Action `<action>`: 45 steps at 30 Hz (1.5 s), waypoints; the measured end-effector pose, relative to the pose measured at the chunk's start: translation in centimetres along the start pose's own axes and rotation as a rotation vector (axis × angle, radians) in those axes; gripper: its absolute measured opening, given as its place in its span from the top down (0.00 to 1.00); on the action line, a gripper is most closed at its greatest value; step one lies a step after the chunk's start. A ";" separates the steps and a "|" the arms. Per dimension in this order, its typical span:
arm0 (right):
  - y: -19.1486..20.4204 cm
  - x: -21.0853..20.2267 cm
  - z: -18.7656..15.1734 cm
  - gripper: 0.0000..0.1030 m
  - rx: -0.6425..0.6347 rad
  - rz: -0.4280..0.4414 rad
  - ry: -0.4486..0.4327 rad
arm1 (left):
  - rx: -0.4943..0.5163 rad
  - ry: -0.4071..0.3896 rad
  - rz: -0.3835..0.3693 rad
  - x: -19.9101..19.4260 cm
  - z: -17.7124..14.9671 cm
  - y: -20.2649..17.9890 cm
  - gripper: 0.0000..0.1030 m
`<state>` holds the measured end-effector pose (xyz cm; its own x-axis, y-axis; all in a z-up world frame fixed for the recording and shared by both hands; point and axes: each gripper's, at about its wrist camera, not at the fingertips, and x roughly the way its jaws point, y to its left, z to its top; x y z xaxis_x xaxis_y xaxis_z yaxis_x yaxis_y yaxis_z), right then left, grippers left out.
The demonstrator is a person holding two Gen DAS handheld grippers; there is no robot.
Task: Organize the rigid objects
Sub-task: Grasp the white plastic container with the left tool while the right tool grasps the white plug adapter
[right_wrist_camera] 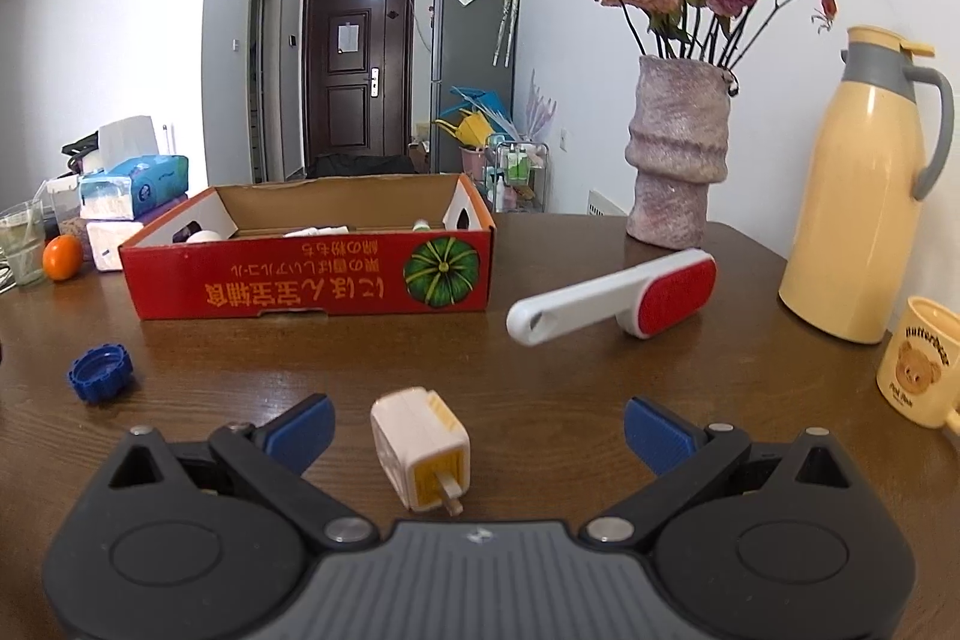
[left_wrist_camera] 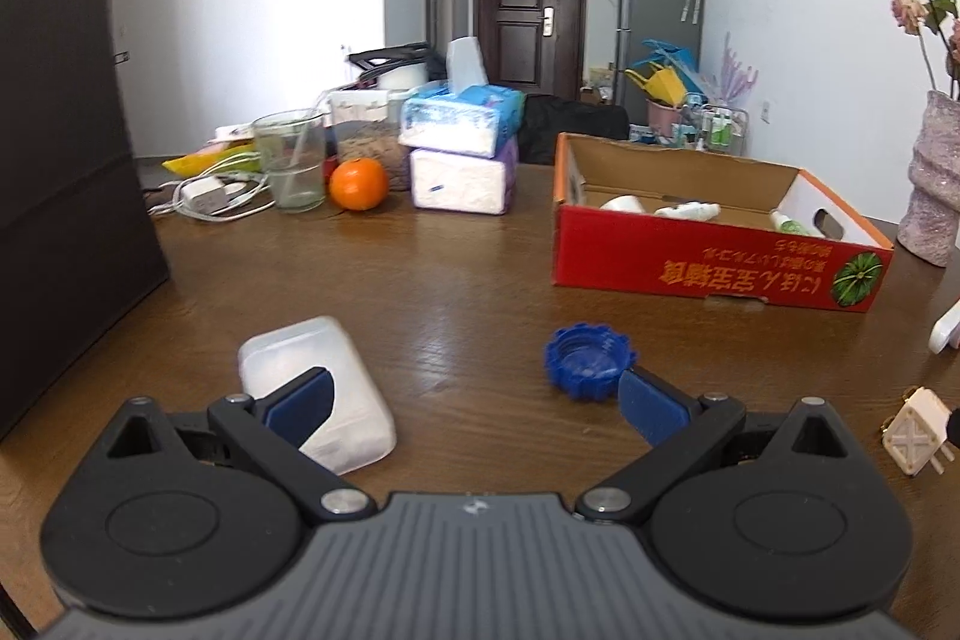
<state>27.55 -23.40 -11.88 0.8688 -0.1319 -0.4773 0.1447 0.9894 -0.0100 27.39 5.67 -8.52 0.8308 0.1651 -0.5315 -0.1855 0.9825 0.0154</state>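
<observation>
A red cardboard box (left_wrist_camera: 708, 268) stands open on the wooden table, with a few white items inside; it also shows in the right wrist view (right_wrist_camera: 300, 280). My left gripper (left_wrist_camera: 474, 409) is open and empty above the table, with a white plastic case (left_wrist_camera: 348, 382) under its left finger and a blue bottle cap (left_wrist_camera: 591, 361) by its right finger. My right gripper (right_wrist_camera: 477, 430) is open, with a white plug adapter (right_wrist_camera: 420, 445) lying between its fingers, untouched. A white and red lint brush (right_wrist_camera: 618, 295) lies beyond it. The cap also shows in the right wrist view (right_wrist_camera: 99, 373).
Tissue packs (left_wrist_camera: 462, 148), an orange (left_wrist_camera: 358, 184), a glass (left_wrist_camera: 291, 160) and a charger with cables (left_wrist_camera: 207, 196) stand at the far left. A dark box (left_wrist_camera: 66, 160) stands at the left. A vase of flowers (right_wrist_camera: 681, 154), a yellow thermos (right_wrist_camera: 858, 184) and a mug (right_wrist_camera: 918, 370) stand at the right.
</observation>
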 end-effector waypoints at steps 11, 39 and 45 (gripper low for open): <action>-0.4 -0.5 -1.4 0.00 0.022 -0.021 0.017 | -0.050 0.063 0.102 0.8 -0.5 5.1 0.00; 0.3 2.8 -1.0 0.00 0.000 -0.026 0.090 | -0.180 0.232 0.189 8.6 1.0 7.6 0.36; 0.9 6.2 -0.1 0.01 -0.006 -0.038 0.153 | -0.150 0.163 0.157 7.0 1.2 7.0 0.36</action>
<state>33.02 -23.34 -14.89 0.7804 -0.1585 -0.6049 0.1726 0.9844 -0.0353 32.50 13.76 -11.12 0.6928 0.2862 -0.6619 -0.3906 0.9205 -0.0108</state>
